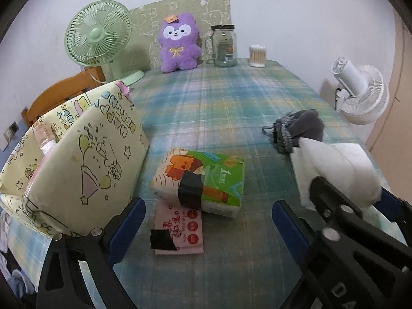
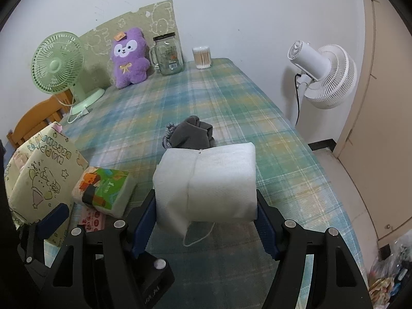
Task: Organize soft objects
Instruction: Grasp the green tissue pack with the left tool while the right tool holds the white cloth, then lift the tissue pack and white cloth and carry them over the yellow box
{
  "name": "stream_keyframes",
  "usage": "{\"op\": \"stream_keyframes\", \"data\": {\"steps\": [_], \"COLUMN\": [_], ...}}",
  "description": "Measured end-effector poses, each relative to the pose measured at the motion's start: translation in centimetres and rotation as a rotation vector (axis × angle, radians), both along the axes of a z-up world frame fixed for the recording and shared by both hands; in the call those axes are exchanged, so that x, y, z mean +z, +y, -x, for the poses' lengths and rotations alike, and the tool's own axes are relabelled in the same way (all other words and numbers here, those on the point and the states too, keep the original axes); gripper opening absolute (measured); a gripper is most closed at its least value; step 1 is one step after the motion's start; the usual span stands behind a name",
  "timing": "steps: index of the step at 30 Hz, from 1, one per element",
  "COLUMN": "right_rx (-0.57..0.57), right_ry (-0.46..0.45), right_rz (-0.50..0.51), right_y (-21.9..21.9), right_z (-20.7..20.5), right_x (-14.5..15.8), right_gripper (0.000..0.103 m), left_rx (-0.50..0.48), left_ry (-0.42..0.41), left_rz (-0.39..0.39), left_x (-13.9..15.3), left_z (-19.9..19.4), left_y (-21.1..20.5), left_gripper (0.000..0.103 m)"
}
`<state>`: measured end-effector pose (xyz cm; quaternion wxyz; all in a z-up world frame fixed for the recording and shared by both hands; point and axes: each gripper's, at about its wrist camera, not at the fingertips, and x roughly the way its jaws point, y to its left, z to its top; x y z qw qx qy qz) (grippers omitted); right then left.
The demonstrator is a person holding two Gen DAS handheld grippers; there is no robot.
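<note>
- Tablecloth (image 2: 231, 108): plaid of blue, green, yellow and pink.
- Plush toy (image 2: 130, 58) at 11 o'clock: purple, white face, gold bow.
- Desk fan (image 2: 58, 63) at 10 o'clock: pale green.
- Standing fan (image 2: 324, 72) at 2 o'clock: white.
- Soft pack (image 2: 206, 182) at centre: plain white.
- Cloth bundle (image 2: 191, 132): dark grey.
- Tissue pack (image 2: 104, 191): green and orange, black tape.
- Storage bag (image 1: 85, 159): cream with cartoon outlines.
- Wipes packet (image 1: 180, 231): pink, red dots.

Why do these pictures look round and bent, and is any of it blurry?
Both wrist views come through fisheye lenses: dark corners, bowed walls, a curving table edge. In the left wrist view the green fan throws a soft shadow on the wall; the right tongs close by look slightly smeared. In the right wrist view the white bundle looks sharp; lighting is even, without glare.
</note>
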<state>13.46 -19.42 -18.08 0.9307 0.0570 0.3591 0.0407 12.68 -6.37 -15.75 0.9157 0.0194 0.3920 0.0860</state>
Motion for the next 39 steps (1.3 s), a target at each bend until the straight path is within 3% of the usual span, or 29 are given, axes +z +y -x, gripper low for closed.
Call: {"op": "stream_keyframes", "data": {"steps": [4, 11, 22, 25, 39], "right_rx": [-0.013, -0.016, -0.012, -0.016, -0.012], "right_ry": [0.009, 0.014, 0.023, 0.025, 0.012], "right_rz": [0.007, 0.014, 0.017, 0.018, 0.007], "right_y": [-0.1, 0.3, 0.6, 0.5, 0.0], "right_z": [-0.3, -0.4, -0.3, -0.3, 1.2], "right_x": [-0.3, -0.3, -0.3, -0.3, 0.3], "right_gripper": [0.072, 0.072, 0.072, 0.072, 0.072], "left_rx": [0.028, -0.023, -0.061, -0.067, -0.120], "left_ry": [-0.008, 0.038, 0.048, 0.049, 0.025], "left_rz": [-0.025, 0.029, -0.015, -0.031, -0.017], "left_x": [-0.5, -1.0, -0.8, -0.8, 0.1], "left_z": [-0.6, -1.3, -1.3, -1.3, 0.5], "left_y": [0.0, 0.6, 0.4, 0.3, -0.3], "left_gripper": [0.100, 0.089, 0.083, 0.074, 0.071]}}
